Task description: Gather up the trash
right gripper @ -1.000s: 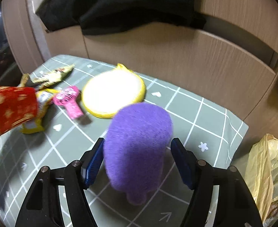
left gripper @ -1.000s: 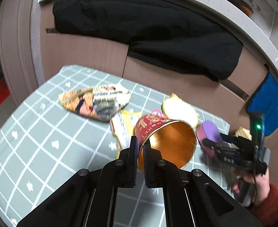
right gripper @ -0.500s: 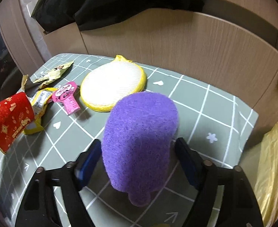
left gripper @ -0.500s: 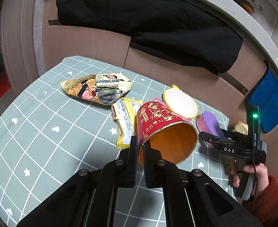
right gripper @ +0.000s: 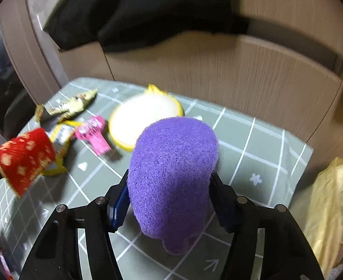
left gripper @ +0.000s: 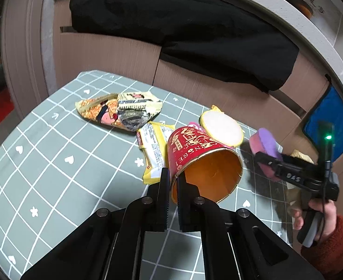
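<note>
My left gripper (left gripper: 173, 182) is shut on the rim of a red paper cup (left gripper: 194, 154), held tilted above the table with its orange inside facing me; the cup also shows in the right wrist view (right gripper: 24, 158). My right gripper (right gripper: 169, 200) is shut on a purple sponge (right gripper: 173, 175), held above the table's right end; the sponge also shows in the left wrist view (left gripper: 265, 144). On the grey checked tablecloth (left gripper: 54, 163) lie an orange snack bag (left gripper: 117, 112), a yellow wrapper (left gripper: 152, 147), a pink wrapper (right gripper: 93, 134) and a round yellow-rimmed sponge (left gripper: 220, 128).
A yellow plastic bag (right gripper: 330, 210) hangs open off the table's right edge. Wooden cabinet fronts (left gripper: 115, 56) stand behind the table with black cloth (left gripper: 183, 28) draped over them. A blue cloth (left gripper: 332, 121) hangs at far right.
The left gripper has lifted and drawn back with the cup. The right gripper has raised the purple sponge and closed tighter on it; the right view is blurred by motion.
</note>
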`<state>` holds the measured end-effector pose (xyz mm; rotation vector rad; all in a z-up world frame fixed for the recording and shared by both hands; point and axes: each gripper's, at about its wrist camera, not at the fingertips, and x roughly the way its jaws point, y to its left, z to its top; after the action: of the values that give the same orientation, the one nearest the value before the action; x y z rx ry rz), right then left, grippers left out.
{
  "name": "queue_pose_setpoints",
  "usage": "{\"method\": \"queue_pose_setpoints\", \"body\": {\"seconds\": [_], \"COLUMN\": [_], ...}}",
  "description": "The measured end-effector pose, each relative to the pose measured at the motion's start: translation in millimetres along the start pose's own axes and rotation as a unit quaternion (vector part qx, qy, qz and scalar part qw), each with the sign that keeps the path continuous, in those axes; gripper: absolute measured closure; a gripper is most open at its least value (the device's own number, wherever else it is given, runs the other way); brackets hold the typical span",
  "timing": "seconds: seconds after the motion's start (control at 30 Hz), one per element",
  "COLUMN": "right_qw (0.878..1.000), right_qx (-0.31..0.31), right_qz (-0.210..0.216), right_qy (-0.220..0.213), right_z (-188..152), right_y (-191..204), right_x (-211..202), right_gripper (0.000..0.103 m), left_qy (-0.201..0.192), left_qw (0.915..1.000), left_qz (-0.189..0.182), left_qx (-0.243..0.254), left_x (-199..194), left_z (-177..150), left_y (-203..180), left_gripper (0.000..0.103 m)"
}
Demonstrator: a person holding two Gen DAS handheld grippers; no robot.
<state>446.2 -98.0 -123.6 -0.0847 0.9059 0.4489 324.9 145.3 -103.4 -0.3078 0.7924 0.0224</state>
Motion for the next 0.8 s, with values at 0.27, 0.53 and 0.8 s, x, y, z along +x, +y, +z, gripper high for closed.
{"method": "queue_pose_setpoints", "body": {"seconds": [0.27, 0.53, 0.8], "right_qw": [0.998, 0.995, 0.995], "right_qx": [-0.039, -0.054, -0.032], "right_qz": [0.0, 0.011, 0.02], "right_qy": [-0.042, -0.083, -0.088], "right_z": [7.1, 0.8, -18.0], "right_y": [18.4, 20.8, 8.2], "right_x": [-50.8, -107.4, -134.8], "right_gripper": [0.045, 0.045, 0.045], "left_qy": [-0.031, -0.072, -0.063], "left_qw": [0.9992, 0.9959, 0.9965], "left_qz": [0.009, 0.004, -0.027], "left_qx": [0.024, 0.055, 0.049], "left_x": [-17.0, -49.8, -72.0], "left_z": [10.1, 15.8, 5.0], "left_y": [-20.9, -54.4, -53.9], "left_gripper": [0.097, 0.099, 0.096]}}
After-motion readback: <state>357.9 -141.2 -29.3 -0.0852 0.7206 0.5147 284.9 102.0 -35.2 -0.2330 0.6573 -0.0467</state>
